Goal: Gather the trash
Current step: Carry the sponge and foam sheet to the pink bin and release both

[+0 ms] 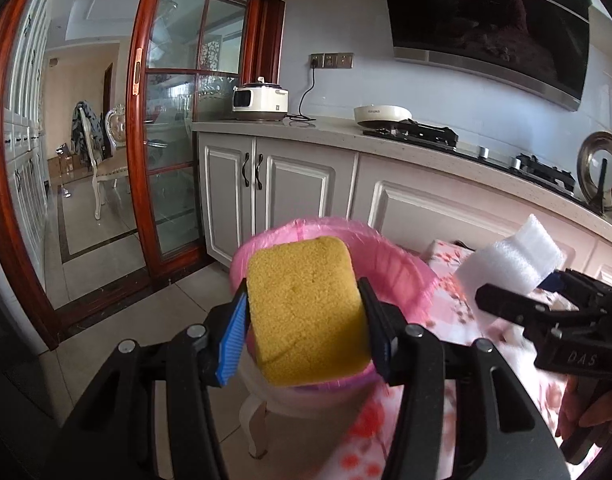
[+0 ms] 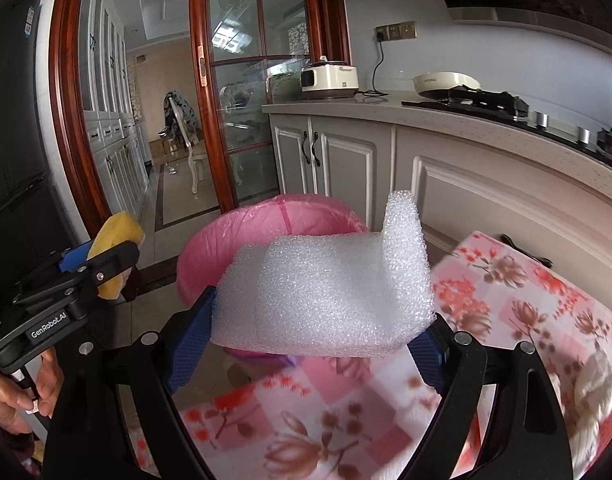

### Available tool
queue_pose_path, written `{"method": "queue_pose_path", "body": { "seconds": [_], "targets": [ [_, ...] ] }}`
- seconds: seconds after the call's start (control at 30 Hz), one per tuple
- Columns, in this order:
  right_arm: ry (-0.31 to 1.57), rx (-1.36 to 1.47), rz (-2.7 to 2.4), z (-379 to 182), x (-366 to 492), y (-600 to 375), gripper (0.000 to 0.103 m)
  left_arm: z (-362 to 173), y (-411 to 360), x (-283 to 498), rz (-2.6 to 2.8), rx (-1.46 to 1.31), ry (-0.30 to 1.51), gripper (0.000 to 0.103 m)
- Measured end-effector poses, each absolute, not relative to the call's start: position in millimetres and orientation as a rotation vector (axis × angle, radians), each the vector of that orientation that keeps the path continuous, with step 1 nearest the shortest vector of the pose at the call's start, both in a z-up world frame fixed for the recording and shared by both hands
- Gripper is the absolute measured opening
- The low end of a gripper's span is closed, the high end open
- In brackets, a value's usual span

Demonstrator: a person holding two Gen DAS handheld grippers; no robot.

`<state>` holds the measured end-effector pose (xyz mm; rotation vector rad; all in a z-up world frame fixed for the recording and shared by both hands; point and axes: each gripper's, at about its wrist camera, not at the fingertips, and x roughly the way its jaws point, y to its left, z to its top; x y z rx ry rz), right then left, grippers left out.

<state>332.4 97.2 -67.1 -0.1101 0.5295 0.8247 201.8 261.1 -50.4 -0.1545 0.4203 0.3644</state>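
The left tool (image 1: pixel 303 312) is clamped on a yellow sponge (image 1: pixel 306 308), its blue pads (image 1: pixel 233 340) pressing the sponge's two sides, so the block stands upright between the fingers. In the left wrist view the sponge sits in front of the pink-lined bin (image 1: pixel 402 268), covering much of its opening; from the right wrist view the same sponge (image 2: pixel 113 252) is off to the left of the bin (image 2: pixel 209 248), held beside it and apart from its rim.

The right tool (image 2: pixel 318 340) is clamped on a piece of white foam packing (image 2: pixel 326 292), a flat slab with one end bent upward. Its blue pads (image 2: pixel 189 344) grip the slab's near edge at both sides. The foam hangs in front of the bin's near rim in that view, and whether it is over the opening or just short of it I cannot tell. In the left wrist view the foam (image 1: pixel 510 260) shows to the right of the bin, above the flowered cloth (image 1: pixel 450 280).

The bin wears a pink plastic liner folded over its rim and stands on the floor beside the cloth-covered surface, near the grey cabinet doors (image 1: pixel 233 188). On the counter (image 1: pixel 338 130) behind, a white cooker (image 1: pixel 259 100) stands at the left end by the glass door, and a cream pan (image 1: pixel 382 114) rests on the black hob (image 1: pixel 426 130). A hand (image 2: pixel 13 396) holds the left tool's grip at the lower left edge.
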Motion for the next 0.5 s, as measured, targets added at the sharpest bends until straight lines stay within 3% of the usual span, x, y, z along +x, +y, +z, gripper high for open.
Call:
{"method": "queue_pose_path", "body": {
  "seconds": [0.4,0.5],
  "targets": [
    [0.578,-0.137,0.889,-88,402,149,0.082,-63,324,296,0.388,-0.168,0.462,0.052],
    [0.600,-0.158,0.922,-96,411,160,0.085,-69,334,314,0.376,-0.172,0.476,0.066]
  ]
}}
